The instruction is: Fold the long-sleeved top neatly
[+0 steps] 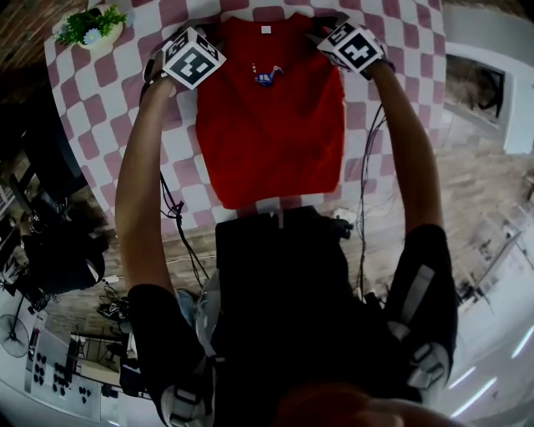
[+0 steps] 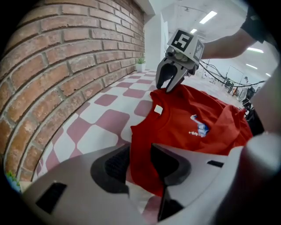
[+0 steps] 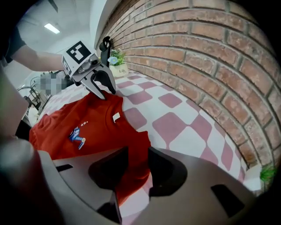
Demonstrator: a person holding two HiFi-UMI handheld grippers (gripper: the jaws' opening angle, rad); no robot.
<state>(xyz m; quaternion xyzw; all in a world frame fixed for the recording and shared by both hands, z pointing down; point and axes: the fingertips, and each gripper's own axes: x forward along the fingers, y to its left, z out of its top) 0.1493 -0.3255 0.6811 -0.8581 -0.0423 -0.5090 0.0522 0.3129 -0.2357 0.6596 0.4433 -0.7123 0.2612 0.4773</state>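
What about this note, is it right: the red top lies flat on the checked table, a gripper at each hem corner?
Not the hem corners: the left gripper and right gripper are at the shoulders of the top, either side of the neck label, as the head view shows. The rest is right.

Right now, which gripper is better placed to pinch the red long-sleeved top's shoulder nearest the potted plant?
Left. The left gripper straddles that shoulder of the red top, jaws apart around cloth, on the side of the small potted plant; the right gripper sits at the opposite shoulder.
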